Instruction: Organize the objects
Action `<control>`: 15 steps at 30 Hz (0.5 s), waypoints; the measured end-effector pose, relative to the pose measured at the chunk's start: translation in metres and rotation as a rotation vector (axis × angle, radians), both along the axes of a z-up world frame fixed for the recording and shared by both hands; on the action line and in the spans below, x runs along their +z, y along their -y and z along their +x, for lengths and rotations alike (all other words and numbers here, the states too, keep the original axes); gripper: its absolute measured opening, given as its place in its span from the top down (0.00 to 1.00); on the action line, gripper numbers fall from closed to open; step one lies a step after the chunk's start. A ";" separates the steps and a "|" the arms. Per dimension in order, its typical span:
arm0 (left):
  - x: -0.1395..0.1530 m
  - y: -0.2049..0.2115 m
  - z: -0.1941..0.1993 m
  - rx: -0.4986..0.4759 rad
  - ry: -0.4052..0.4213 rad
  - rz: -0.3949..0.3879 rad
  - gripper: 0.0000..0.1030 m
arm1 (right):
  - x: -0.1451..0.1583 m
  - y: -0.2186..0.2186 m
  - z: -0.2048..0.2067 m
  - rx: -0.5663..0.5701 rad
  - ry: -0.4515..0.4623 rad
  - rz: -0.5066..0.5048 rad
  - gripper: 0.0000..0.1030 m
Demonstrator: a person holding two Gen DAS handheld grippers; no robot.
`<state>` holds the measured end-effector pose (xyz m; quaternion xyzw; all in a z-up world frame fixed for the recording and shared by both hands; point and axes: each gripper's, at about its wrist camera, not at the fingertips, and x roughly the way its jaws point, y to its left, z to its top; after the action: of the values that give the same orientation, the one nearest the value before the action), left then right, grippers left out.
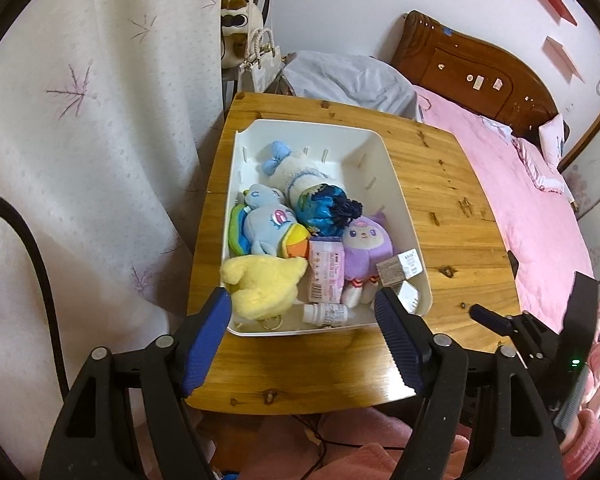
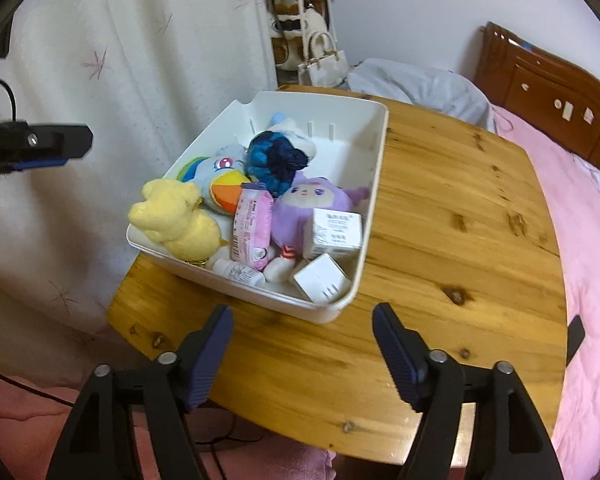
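Both grippers, left (image 1: 303, 312) and right (image 2: 302, 326), gape empty; box (image 2: 337, 228) print unreadable.

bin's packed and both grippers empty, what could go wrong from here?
1. The yellow plush overhangs the bin's near-left rim; a nudge could tip it off the table.
2. The small bottle lies wedged under the pink pack, hard to pinch cleanly.
3. The bin sits near the table's left edge; pushing may slide it off.
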<state>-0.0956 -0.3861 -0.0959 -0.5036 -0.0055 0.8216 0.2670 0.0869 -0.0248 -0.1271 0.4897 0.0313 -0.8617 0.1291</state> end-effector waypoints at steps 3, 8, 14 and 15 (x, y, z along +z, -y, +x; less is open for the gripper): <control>0.006 -0.012 0.007 0.006 0.004 0.010 0.24 | 0.011 -0.015 0.004 -0.012 0.014 -0.024 0.21; 0.022 -0.040 0.021 0.009 0.008 0.029 0.22 | 0.023 -0.046 0.010 -0.066 0.123 -0.007 0.21; 0.039 -0.068 0.053 0.052 -0.004 0.015 0.21 | 0.044 -0.088 0.033 -0.105 0.171 -0.050 0.20; 0.042 -0.071 0.059 0.061 -0.011 0.007 0.20 | 0.049 -0.094 0.037 -0.110 0.174 -0.062 0.20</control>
<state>-0.0364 -0.3148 -0.0538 -0.4976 -0.0221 0.8322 0.2437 0.1239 0.0689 -0.0783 0.5592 -0.0338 -0.8224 0.0990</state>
